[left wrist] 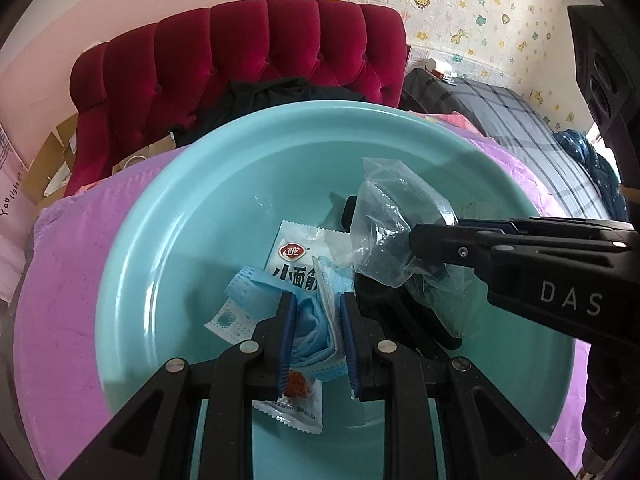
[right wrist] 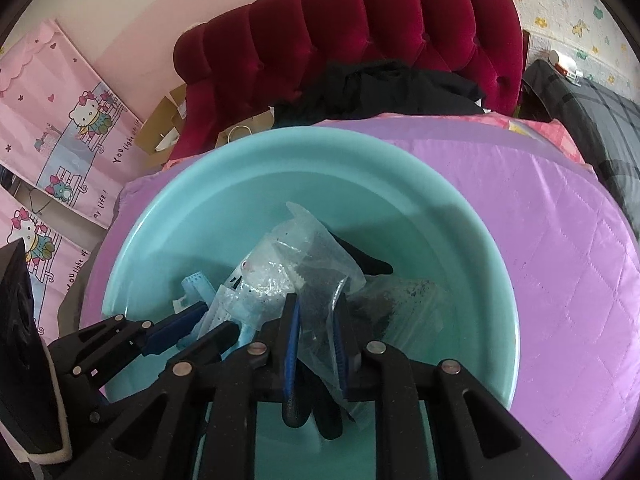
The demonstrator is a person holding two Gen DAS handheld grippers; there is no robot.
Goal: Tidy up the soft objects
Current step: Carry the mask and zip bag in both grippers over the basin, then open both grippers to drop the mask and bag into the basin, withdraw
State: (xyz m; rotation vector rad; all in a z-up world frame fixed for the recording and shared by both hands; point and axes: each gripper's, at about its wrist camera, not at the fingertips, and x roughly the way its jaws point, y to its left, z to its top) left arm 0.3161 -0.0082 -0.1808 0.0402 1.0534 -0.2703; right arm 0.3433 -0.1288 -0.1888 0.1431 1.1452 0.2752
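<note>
A big round teal basin (left wrist: 160, 208) sits on a purple quilted bedspread (left wrist: 68, 280). Inside the basin is a little pile of soft things. There is a blue face mask (left wrist: 256, 284), crumpled up, near the middle. Under and beside it lies a white snack packet (left wrist: 294, 254) with a red round logo and big dark letters. Another white snack packet (left wrist: 296, 404) with an orange picture lies just below the mask. A clear plastic bag (left wrist: 384, 232) with something dark inside it is on the right side of the pile. A black thing lies under that bag, but it is hard to tell what it is.

The left gripper (left wrist: 318, 320) is down in the basin. Its two blue pads are close together and they squeeze the bunched blue mask between them.

The right gripper (right wrist: 316, 316) is also in the basin, just beside the left one. Its pads are pulled in close and they pinch the clear plastic bag (right wrist: 316, 264). The bag sticks up above the fingertips.

Behind the basin is a dark red padded headboard (left wrist: 248, 48). Some black clothes (right wrist: 384, 84) lie in front of it. Pink cartoon cat posters (right wrist: 76, 120) hang on the wall at the left.
</note>
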